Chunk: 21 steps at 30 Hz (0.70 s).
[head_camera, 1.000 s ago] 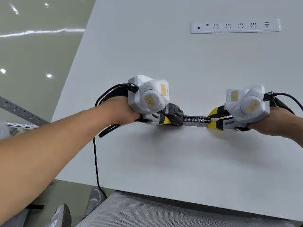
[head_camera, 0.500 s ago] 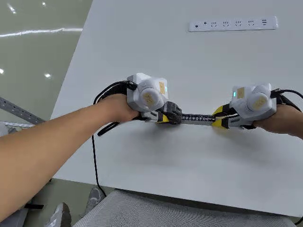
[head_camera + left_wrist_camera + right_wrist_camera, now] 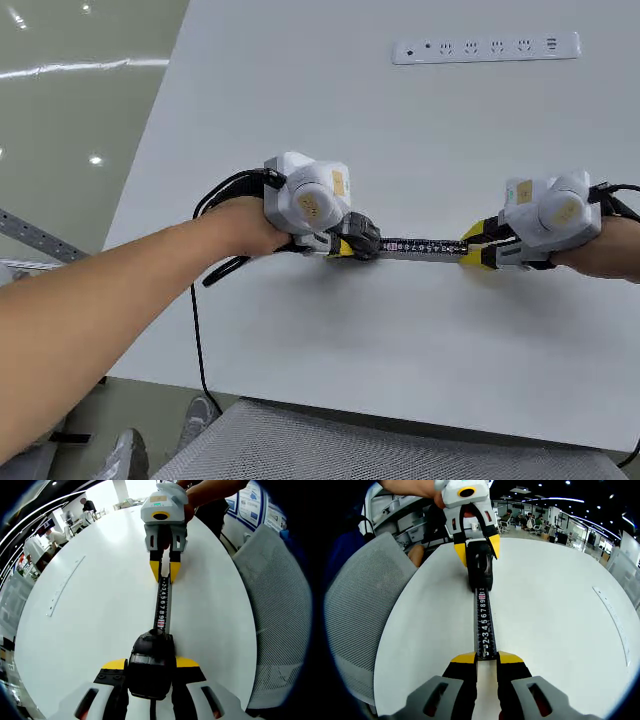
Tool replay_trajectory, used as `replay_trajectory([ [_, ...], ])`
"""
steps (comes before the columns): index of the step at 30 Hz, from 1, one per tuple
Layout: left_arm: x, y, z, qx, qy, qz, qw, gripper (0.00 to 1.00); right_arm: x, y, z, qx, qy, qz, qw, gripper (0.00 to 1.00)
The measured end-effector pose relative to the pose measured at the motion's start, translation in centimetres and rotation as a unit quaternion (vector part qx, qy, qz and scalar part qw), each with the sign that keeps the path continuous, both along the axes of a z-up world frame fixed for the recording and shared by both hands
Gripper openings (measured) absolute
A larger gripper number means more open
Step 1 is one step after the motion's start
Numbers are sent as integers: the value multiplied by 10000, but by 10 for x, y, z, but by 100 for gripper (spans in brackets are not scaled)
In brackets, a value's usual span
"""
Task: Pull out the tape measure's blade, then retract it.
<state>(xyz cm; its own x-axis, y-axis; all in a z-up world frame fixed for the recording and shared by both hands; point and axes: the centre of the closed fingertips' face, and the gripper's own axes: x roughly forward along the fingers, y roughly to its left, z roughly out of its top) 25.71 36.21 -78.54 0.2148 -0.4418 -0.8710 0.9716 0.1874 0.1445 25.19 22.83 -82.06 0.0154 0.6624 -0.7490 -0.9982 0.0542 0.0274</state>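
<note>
A black tape measure case rests just above the white table, clamped between the yellow-tipped jaws of my left gripper. The same case sits between those jaws in the left gripper view. Its black numbered blade runs rightward to my right gripper, which is shut on the blade's end. In the right gripper view the blade stretches from my right gripper to the case. In the left gripper view the blade ends at the right gripper.
A white power strip lies at the table's far side. A black cable loops off the left gripper near the table's left edge. A grey mesh chair back sits at the near edge.
My right gripper has moved to the right with the blade's end, drawing more blade out of the case. The left gripper and case have held their place.
</note>
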Motion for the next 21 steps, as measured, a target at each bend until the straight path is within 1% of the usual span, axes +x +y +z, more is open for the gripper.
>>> replay_trajectory([
  [5,-1,0,1,10,3,-6,10000,29,-1,-8,0,-34,4,-21,10000,10],
  [16,3,1,-4,30,14,-17,10000,29,-2,-25,0,-78,11,-93,9999,10],
  [21,4,1,-5,36,20,-8,10000,29,-2,-34,0,-117,-26,-111,9999,10],
])
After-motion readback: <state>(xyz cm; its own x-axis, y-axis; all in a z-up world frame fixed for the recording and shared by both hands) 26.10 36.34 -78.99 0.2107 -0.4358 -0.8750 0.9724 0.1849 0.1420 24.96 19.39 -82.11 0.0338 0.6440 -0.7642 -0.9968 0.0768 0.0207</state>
